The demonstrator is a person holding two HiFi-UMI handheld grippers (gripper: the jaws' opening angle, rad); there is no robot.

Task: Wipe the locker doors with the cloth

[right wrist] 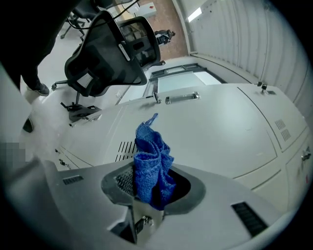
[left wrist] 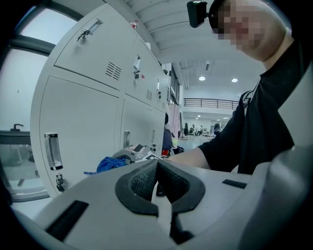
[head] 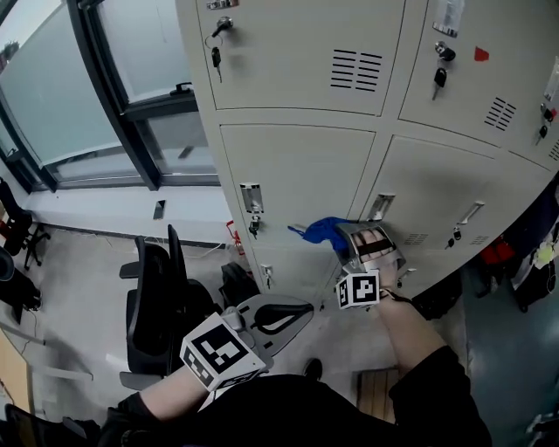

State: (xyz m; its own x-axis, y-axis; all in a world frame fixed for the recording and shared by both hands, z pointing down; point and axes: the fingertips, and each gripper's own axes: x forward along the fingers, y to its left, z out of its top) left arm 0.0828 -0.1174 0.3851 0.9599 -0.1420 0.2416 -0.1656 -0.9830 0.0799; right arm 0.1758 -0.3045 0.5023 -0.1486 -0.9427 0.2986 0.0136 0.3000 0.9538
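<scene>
Right claw clamping blue cloth, bunched lengthwise toward locker door

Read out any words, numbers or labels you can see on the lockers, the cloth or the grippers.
Nothing is legible in any view.
White label on an upper locker door: print too small to read.
Red sticker on that door: no print shows.
Left gripper and right gripper: their cubes bear black-and-white square patterns, not letters.
Blue cloth: no tag or print shows.
</scene>
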